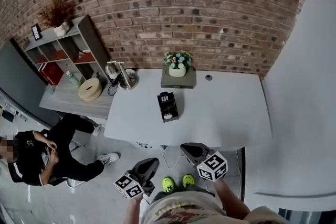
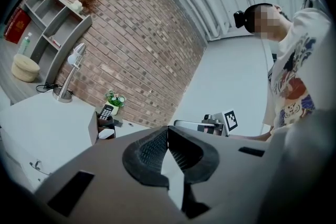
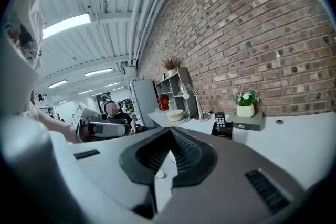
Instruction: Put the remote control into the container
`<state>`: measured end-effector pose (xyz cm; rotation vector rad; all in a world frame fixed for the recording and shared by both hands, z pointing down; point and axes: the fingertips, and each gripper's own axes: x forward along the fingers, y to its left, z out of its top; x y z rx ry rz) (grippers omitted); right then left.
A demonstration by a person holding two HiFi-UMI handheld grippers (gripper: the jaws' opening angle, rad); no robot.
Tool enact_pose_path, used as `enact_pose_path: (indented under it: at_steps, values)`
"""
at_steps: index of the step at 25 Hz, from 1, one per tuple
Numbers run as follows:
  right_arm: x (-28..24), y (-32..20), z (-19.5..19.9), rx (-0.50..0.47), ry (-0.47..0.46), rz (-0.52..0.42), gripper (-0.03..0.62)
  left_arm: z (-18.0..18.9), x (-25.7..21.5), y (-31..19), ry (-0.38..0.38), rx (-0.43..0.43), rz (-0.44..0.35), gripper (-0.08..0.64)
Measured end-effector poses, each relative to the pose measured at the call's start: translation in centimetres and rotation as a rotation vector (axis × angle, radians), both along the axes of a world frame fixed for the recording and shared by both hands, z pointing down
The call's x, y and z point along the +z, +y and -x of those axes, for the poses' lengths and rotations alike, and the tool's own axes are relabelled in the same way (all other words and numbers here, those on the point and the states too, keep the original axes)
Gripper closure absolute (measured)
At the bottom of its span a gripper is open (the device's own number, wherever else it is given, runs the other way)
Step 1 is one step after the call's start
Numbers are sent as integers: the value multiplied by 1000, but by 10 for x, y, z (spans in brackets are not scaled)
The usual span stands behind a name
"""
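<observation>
right up close, the left gripper (image 2: 168,132) has its ribbed pads pressed together with nothing between them. same for the right gripper (image 3: 169,136): jaws fully closed, empty. both are held in by the person's waist, short of the table edge, with a pair of green shoes (image 1: 176,182) on the floor just below.

next out is the white table (image 1: 231,113), mostly bare. near its middle sits the small black container (image 1: 169,113), and the remote control (image 1: 165,98) is already in it, standing on end in the back compartment with its keypad well above the rim. there's something pale in the front compartment, too small to name. to my eye the job looks done.

so what could spoil it? the remote is tall and the container low and small, so it looks top-heavy. a knock to the table, or a gripper coming back for a needless tidy-up, could lever it over the rim. with both jaws closed, any reach in now would shove rather than grasp, and on that smooth top the container would probably slide or tip instead of staying put.

further back, a flower pot (image 1: 177,65) sits on a grey box (image 1: 178,80), and a desk lamp (image 1: 122,73) stands at the left corner, well apart from the container. beyond that there's a grey shelf unit (image 1: 68,50), a seated person (image 1: 42,157) off to the left, and the brick wall (image 1: 210,8) behind it all.
</observation>
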<state>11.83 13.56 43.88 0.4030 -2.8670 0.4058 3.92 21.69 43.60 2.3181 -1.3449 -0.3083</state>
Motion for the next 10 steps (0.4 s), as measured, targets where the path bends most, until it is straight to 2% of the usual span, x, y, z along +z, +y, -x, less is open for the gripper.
enact_pose_path:
  at_steps: [10]
  values:
    - [-10,9,22,24,30,-43,581,20,-7,-3,-15,68,-38,554]
